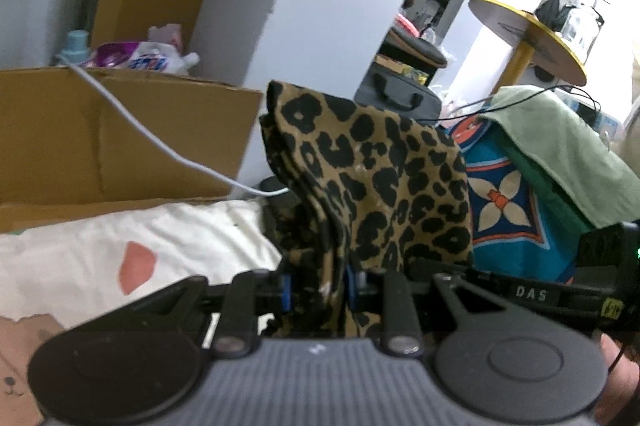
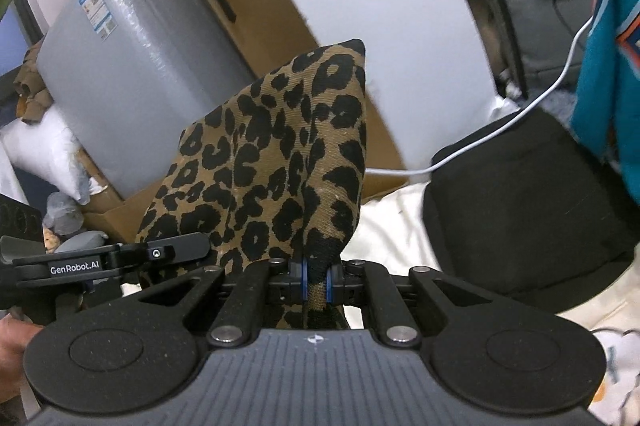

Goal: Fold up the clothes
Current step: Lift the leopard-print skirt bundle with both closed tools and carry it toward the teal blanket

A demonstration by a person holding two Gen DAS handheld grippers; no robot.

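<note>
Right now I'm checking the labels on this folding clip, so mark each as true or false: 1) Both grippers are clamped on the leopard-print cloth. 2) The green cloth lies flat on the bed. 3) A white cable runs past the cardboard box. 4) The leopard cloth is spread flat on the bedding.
1) True: the left gripper and the right gripper are each shut on the leopard-print cloth.
2) False: the green cloth is draped over a raised teal patterned fabric.
3) True: the white cable crosses in front of the cardboard box.
4) False: it is lifted, bunched between the grippers above the white bedding.
</note>
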